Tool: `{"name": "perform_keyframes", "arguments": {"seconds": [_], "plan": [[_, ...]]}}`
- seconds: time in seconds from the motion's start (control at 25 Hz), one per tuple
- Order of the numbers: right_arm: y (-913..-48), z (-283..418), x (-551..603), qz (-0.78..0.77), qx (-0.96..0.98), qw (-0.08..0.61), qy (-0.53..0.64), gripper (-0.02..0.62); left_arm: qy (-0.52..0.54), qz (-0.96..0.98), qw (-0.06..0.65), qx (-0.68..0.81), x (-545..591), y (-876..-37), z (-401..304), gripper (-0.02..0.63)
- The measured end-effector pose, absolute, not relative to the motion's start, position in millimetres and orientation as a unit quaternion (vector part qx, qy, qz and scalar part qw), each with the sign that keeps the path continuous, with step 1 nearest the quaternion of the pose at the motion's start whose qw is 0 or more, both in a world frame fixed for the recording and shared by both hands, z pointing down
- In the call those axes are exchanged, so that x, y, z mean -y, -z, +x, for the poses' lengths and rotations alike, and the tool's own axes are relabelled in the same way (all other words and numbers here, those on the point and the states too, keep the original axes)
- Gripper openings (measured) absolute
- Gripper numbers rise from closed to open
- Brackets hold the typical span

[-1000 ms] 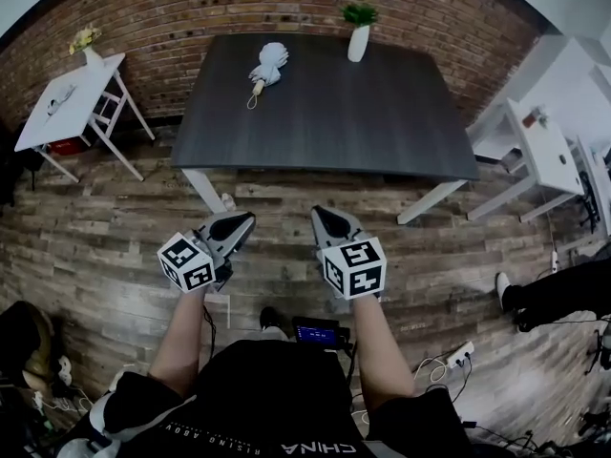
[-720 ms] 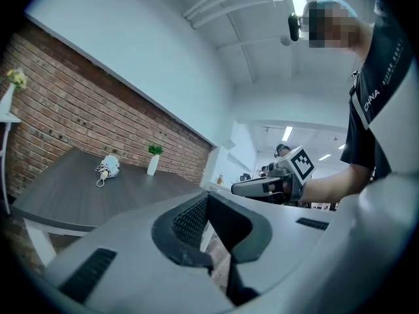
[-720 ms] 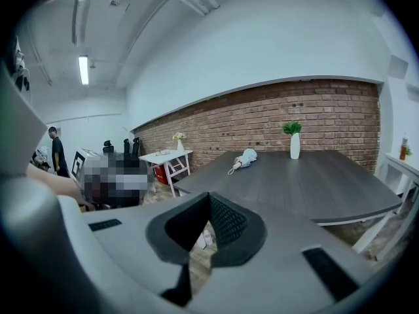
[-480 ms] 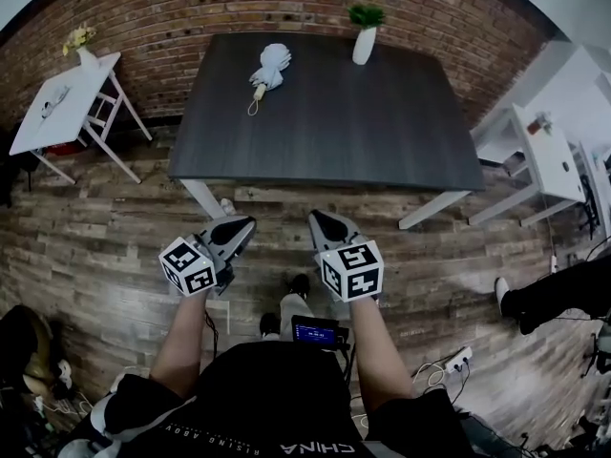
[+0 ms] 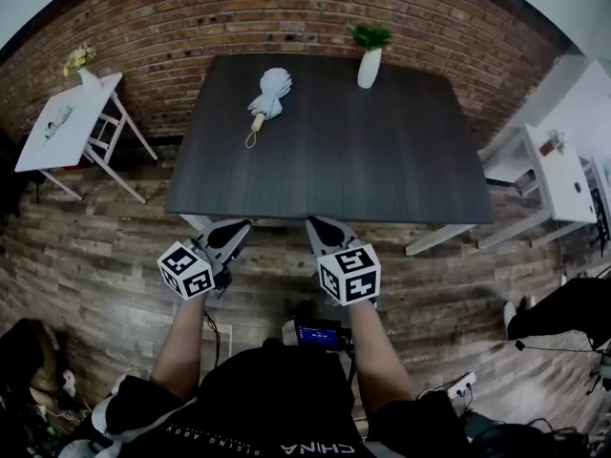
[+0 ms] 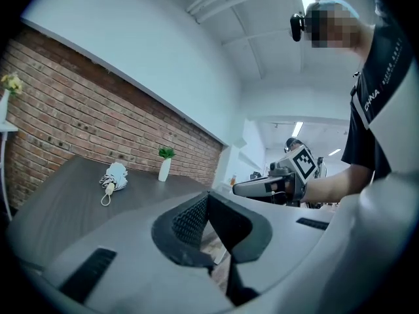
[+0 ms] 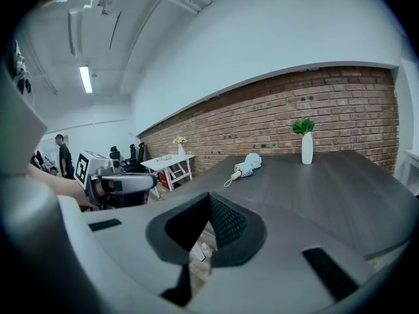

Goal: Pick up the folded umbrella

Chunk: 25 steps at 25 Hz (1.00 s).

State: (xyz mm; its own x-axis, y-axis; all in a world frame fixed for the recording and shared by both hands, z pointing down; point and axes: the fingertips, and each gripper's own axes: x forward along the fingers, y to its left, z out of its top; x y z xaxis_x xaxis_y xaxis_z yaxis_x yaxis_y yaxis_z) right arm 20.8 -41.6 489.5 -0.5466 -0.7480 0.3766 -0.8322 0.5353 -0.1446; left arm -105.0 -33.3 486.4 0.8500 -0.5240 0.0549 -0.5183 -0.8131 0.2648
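Observation:
The folded umbrella (image 5: 269, 93) is pale blue-white with a tan handle and a wrist loop. It lies on the far left part of the dark table (image 5: 382, 160), also seen in the left gripper view (image 6: 116, 174) and the right gripper view (image 7: 249, 164). My left gripper (image 5: 235, 226) and right gripper (image 5: 319, 223) hang side by side over the floor, just short of the table's near edge and well away from the umbrella. Both are shut and hold nothing, as each gripper's own view shows for the left gripper (image 6: 208, 195) and the right gripper (image 7: 210, 195).
A white vase with a green plant (image 5: 368, 60) stands at the table's far edge. A white side table (image 5: 59, 127) sits to the left and white furniture (image 5: 561, 172) to the right. A brick wall runs behind. A person's legs (image 5: 563, 313) and cables lie on the wooden floor at right.
I have walked toward the table with both grippers held together. The table's near edge now sits just beyond their tips, and the umbrella appears closer.

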Motion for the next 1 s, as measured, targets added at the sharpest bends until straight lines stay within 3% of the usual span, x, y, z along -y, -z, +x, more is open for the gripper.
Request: {"name": "perform_keyframes", "arguments": {"seconds": [0.44,1.0], "plan": [[-492,48,114,0.427,0.879,0.133,-0.164,0.008,0.009,0.937,0.126,0.326,103,-481,-94,0.003],[-507,34,193,0.432,0.872,0.146,-0.177,0.008,0.012,0.937,0.146,0.316,194,-498,-104,0.003]]}}
